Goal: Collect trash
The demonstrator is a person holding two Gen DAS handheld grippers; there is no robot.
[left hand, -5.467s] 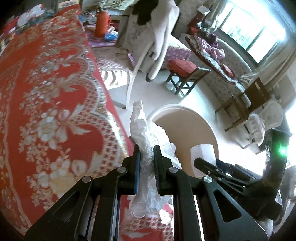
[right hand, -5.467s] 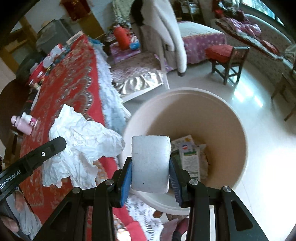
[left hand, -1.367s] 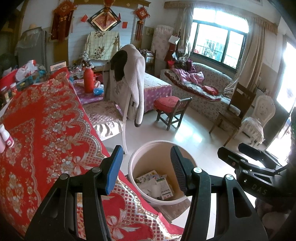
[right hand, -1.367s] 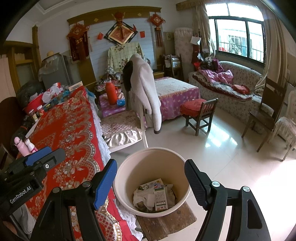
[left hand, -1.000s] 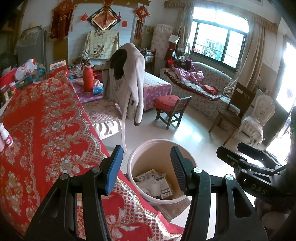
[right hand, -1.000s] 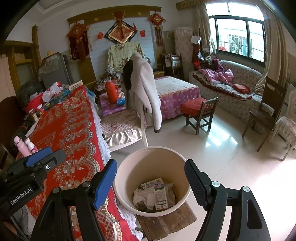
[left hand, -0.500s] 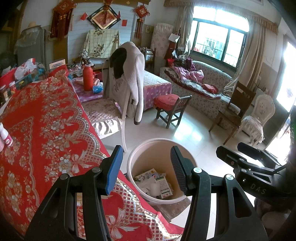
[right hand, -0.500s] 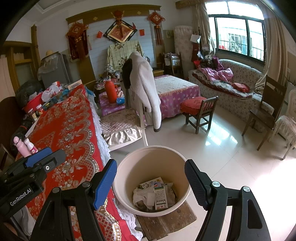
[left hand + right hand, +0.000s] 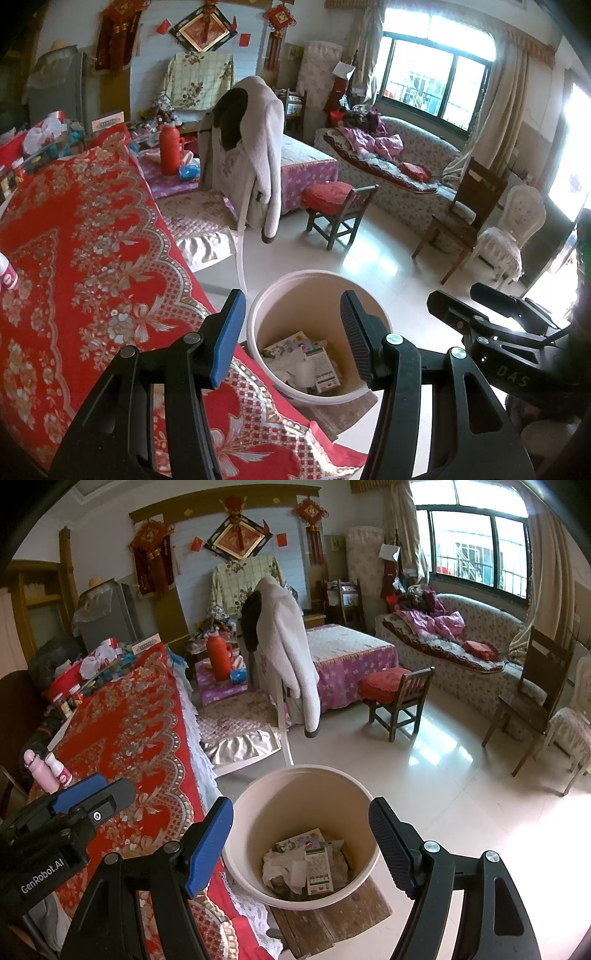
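Observation:
A beige round bin (image 9: 280,288) (image 9: 258,790) stands on a wooden board on the floor beside the red patterned tablecloth (image 9: 81,251) (image 9: 129,720). Inside lie crumpled white paper (image 9: 291,369) (image 9: 280,864), a white roll (image 9: 304,371) and small printed cartons (image 9: 325,365) (image 9: 318,871). My left gripper (image 9: 291,332) hangs open above the bin and the table's edge, nothing between its fingers. My right gripper (image 9: 301,843) is open wide over the bin, also empty. Each gripper shows at the side of the other's view.
A chair draped with a white jacket (image 9: 255,147) (image 9: 288,650) stands just beyond the bin. Small pink bottles (image 9: 48,768) and clutter sit on the table's far side. A stool (image 9: 395,694), a covered low table, a sofa and wooden chairs lie farther off.
Since several seconds ago both grippers let go of the crumpled paper and the white roll, which now lie in the bin, and rose. Over the last second nothing visibly moved.

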